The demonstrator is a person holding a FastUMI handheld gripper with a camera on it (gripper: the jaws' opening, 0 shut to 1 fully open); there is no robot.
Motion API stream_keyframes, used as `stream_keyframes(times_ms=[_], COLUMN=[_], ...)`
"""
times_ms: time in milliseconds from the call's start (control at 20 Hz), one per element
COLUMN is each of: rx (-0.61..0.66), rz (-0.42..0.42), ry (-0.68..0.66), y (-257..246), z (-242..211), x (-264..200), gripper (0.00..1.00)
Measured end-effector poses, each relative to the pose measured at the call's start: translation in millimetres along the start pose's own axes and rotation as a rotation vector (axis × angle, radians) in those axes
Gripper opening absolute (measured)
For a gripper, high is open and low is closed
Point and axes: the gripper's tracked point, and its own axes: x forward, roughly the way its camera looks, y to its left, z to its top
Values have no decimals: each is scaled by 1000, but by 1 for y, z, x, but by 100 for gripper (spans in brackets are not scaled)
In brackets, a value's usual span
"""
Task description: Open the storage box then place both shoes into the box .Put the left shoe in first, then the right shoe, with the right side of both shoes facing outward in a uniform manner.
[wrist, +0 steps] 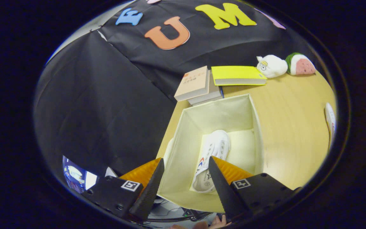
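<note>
- We see the gripper held above the open storage box, its fingers spread wide apart and holding nothing.
- We find one white shoe lying on the floor of the box, close to the wall on the left-finger side, stretched lengthwise from the near wall toward the far one.
- The shoe sits below and just ahead of the fingers; the tip of the right finger overlaps the shoe's near end in our view, though we cannot tell any contact there, and the left finger hangs over the box's left wall.
- Beside the shoe, the rest of the box floor is bare.
- We spot the second shoe on the tabletop, well apart from the box on the right.
- Beyond the box lie a stack of books and a yellow book, and past those a white plush toy touching a watermelon-patterned plush toy.
</note>
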Motion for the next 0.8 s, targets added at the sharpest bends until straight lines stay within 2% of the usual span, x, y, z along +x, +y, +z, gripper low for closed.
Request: stream_keyframes(times_ms=[150, 400, 700, 800], rx=[-112, -254, -274, -299], rz=[-39, -159, -300, -379], ry=[-64, -163, -212, -195], y=[-25, -98, -227, -281], z=[5, 16, 26, 25], x=[-42, -122, -208, -228], gripper=[92, 96, 96, 96])
